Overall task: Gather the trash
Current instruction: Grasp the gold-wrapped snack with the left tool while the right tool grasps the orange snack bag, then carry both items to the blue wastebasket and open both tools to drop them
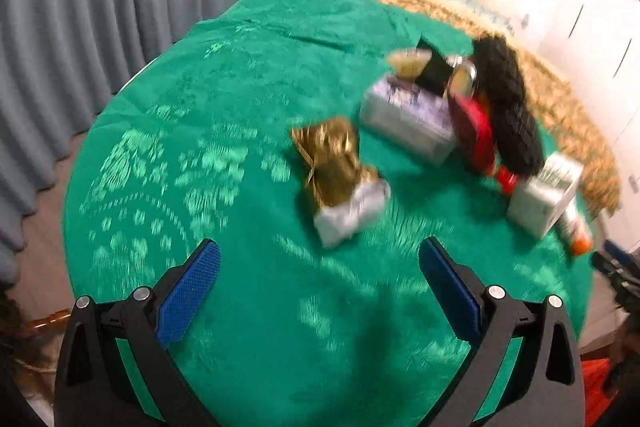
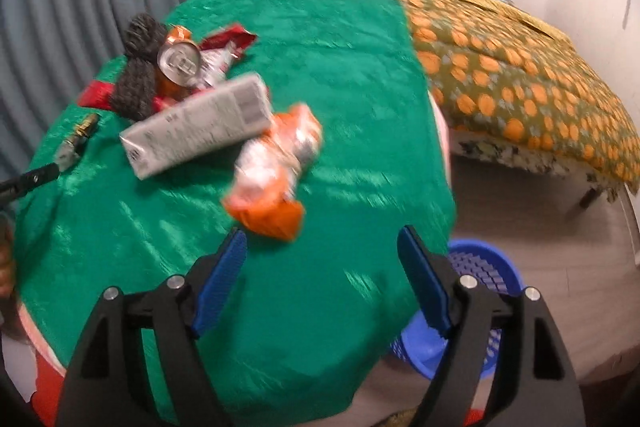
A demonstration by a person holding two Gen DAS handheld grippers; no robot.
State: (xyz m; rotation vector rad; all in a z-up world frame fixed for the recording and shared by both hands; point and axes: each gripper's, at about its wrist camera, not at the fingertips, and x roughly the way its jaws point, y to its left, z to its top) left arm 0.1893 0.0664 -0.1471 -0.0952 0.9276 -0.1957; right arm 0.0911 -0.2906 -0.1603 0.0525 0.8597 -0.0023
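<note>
Trash lies on a round table under a green cloth [image 1: 248, 99]. In the left wrist view a gold and silver wrapper [image 1: 340, 175] lies just ahead of my open, empty left gripper [image 1: 320, 283]. Behind it are a pale carton [image 1: 408, 115], a can [image 1: 462, 79], a red wrapper [image 1: 476, 131] and a white box [image 1: 544, 195]. In the right wrist view my open, empty right gripper [image 2: 322, 275] hovers just short of an orange and silver snack bag [image 2: 276, 167]. Beyond it lie a grey carton [image 2: 200, 125], a can [image 2: 180, 61] and a red wrapper [image 2: 228, 45].
A black knitted cloth [image 1: 508, 103] lies among the trash; it also shows in the right wrist view [image 2: 138, 67]. A blue slatted basket [image 2: 480, 287] stands on the floor beside the table. A bed with an orange-dotted cover [image 2: 520, 67] is at the right, grey curtains [image 1: 80, 27] at the left.
</note>
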